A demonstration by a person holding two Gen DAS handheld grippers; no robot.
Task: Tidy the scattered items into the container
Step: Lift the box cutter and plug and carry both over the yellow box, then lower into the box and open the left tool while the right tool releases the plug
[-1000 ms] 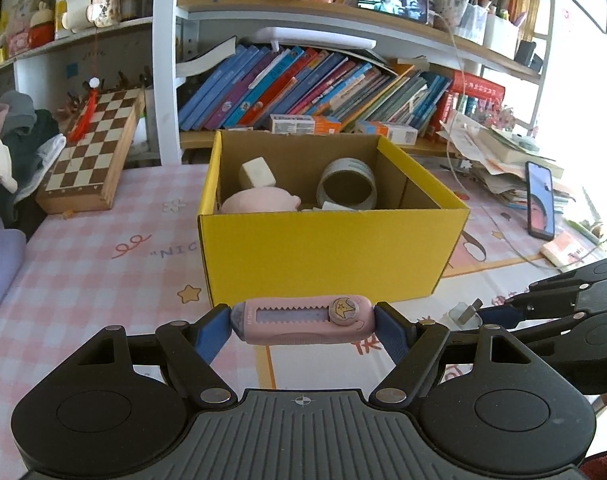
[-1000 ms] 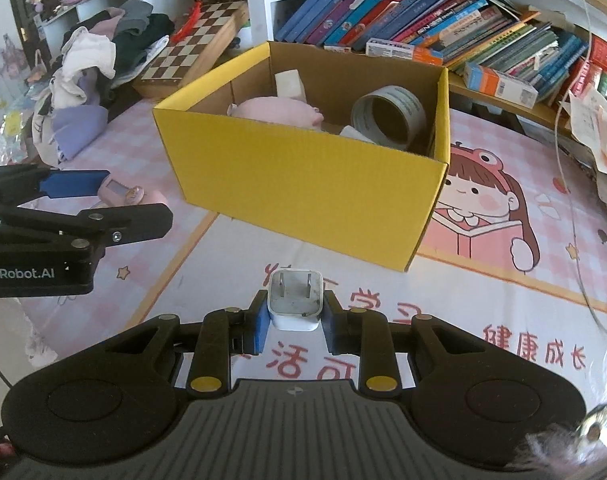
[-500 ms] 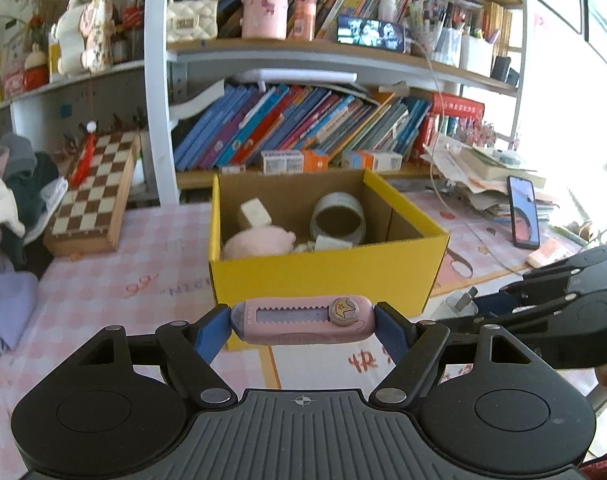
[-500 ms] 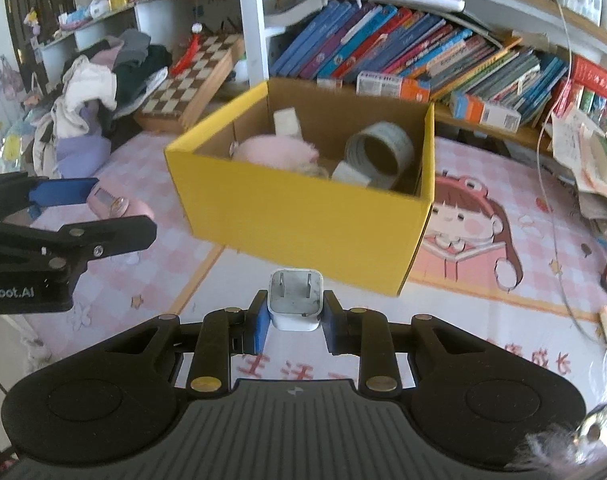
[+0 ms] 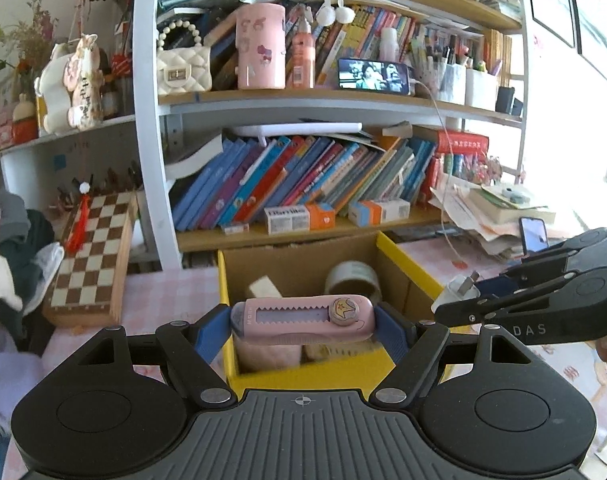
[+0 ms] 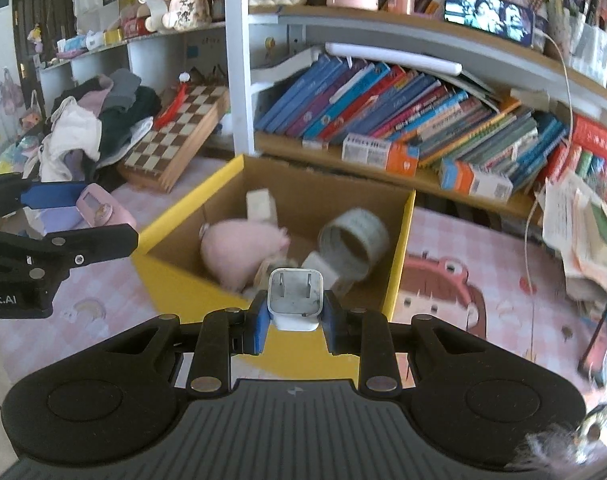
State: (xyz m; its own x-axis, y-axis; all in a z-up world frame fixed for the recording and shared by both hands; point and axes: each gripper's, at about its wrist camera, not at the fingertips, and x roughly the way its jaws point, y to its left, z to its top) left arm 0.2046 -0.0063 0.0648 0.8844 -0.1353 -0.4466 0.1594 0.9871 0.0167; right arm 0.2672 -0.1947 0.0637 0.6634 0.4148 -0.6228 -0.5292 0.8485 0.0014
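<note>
My left gripper [image 5: 302, 322] is shut on a pink utility knife [image 5: 303, 316], held crosswise above the near wall of the yellow cardboard box [image 5: 303, 372]. My right gripper [image 6: 295, 312] is shut on a white plug charger [image 6: 295, 300], prongs forward, above the box's near wall [image 6: 171, 276]. Each gripper shows in the other's view: the right one with the charger [image 5: 457, 290], the left one with the knife [image 6: 99, 208]. Inside the box lie a pink plush toy [image 6: 239, 252], a tape roll [image 6: 353, 242] and a white block [image 6: 261, 204].
The box stands on a pink checked mat [image 6: 483, 248]. A bookshelf [image 5: 303, 188] runs behind it. A chessboard [image 5: 91, 256] leans at the left beside a pile of clothes [image 6: 95, 120]. Papers and a phone [image 5: 533, 234] lie at the right.
Both grippers have risen and moved forward with their items, from in front of the box to above its near wall. Neither grip has changed.
</note>
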